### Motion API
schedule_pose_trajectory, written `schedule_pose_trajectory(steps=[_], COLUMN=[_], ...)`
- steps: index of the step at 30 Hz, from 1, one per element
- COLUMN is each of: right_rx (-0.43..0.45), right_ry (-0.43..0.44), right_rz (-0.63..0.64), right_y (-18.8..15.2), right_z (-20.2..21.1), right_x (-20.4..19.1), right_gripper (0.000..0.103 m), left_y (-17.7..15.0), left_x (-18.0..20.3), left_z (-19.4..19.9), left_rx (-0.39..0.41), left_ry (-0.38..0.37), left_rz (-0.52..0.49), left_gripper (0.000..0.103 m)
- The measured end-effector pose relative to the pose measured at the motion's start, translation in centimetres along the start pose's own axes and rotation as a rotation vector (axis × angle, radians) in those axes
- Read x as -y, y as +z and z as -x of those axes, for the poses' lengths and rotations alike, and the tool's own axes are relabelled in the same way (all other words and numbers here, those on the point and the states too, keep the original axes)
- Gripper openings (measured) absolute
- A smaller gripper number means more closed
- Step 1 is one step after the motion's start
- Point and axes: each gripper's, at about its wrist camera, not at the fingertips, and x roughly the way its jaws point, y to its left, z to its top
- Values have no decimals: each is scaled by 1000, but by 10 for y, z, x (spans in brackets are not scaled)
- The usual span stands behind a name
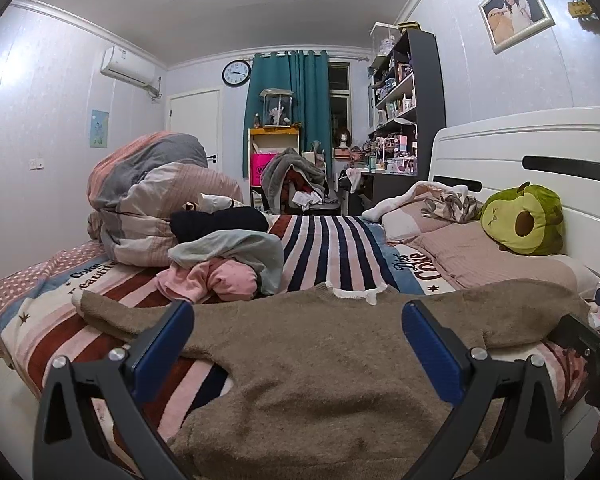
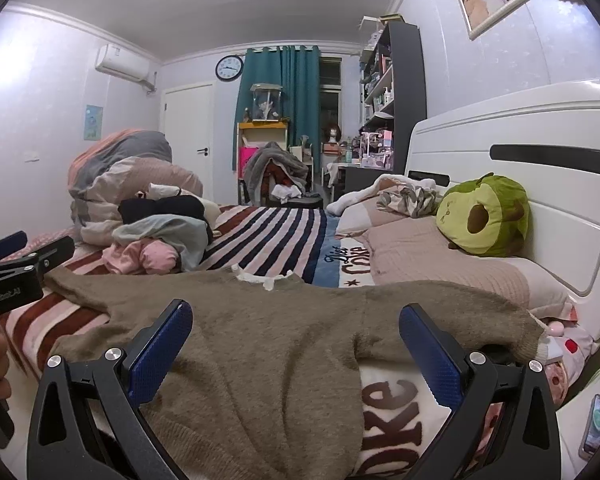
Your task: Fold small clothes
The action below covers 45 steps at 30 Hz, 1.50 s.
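We read "Diet Coke" in script on the striped blanket (image 1: pixel 416 268), and "Coke" with "beautiful" cut short at its left part. The left gripper's (image 2: pixel 4 276) black body carries small grey lettering, roughly "GenRobot.AI". The wall clock's (image 1: pixel 236 73) numerals are too small to read.

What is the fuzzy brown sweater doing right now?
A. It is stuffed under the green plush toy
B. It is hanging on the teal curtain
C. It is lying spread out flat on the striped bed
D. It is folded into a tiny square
C: the brown sweater lies spread out on the striped blanket with both sleeves stretched sideways, and neither the left gripper nor the right gripper, both open, grips it.
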Motion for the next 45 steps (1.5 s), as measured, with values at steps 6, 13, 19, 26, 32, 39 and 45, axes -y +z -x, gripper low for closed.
schedule_pose_trajectory(steps=[6,13,19,26,32,39,45], right_rx=[1,5,3,1,1,-3,-18], right_ry=[-4,-7,-8,-8,-6,4,35], right_rz=[-2,-7,-10,-12,-12,-18,8], right_y=[-1,-1,-2,-2,-3,-4,1], right_z=[0,1,-1,-2,-1,-1,-8], right_x=[0,2,4,3,4,4,-4], right_gripper=[102,102,102,102,102,102,102], left_y=[0,0,-1,-1,-1,-1,1], left_x=[-1,-3,-3,-2,-1,2,-8], left_z=[0,1,2,2,2,0,-7], left_rx=[0,0,2,-3,-3,-7,-14], left_ry=[1,0,-8,-18,-17,-32,-49], left_rz=[0,-1,-6,-8,-7,-10,2], left_gripper=[102,102,102,102,102,102,102])
